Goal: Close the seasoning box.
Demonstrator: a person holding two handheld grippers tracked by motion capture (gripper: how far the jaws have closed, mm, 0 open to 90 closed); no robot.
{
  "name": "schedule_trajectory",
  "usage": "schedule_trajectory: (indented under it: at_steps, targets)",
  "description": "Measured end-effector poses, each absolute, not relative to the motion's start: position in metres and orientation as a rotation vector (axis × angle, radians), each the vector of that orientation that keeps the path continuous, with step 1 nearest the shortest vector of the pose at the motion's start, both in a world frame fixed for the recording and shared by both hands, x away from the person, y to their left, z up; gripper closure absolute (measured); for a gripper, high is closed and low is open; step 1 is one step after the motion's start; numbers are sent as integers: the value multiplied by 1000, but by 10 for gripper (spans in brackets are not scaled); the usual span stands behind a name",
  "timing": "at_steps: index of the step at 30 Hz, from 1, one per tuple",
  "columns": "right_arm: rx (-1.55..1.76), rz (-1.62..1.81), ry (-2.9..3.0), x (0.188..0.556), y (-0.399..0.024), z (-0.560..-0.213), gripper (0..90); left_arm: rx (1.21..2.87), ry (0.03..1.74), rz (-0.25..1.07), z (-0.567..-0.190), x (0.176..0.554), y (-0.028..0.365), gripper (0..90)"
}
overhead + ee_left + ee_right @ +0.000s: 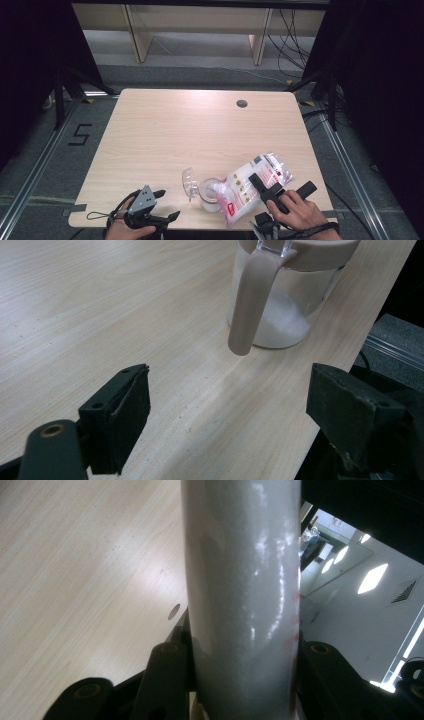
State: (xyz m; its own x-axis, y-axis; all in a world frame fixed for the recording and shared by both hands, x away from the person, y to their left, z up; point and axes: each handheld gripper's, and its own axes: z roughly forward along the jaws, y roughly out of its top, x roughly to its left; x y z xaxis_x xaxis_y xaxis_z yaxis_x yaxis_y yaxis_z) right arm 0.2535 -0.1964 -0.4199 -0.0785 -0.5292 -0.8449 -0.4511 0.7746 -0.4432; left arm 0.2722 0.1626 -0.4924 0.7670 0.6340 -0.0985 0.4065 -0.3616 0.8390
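Clear plastic bag (252,187) of white grains with red print, tipped over the open jar (209,196) at lower centre of the high view, probably pouring. Clamped in the right gripper (272,192), jaws snug on both sides. Left gripper (159,206) at lower left, gaping wide, holding nothing.

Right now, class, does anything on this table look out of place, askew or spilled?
No spill shows. The bag of white granules is tilted, its mouth at the glass jar, clamped in the right hand-held gripper. The jar's lid hangs open. The jar stands close to the table edge.
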Motion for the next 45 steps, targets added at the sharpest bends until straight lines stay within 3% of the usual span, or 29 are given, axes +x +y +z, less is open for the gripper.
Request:
schedule_trajectory:
  at_steps: [45]
  targets:
    - [-732, 40, 1739, 257, -198, -431, 709, 2004, 780, 301, -492, 272, 164, 174]
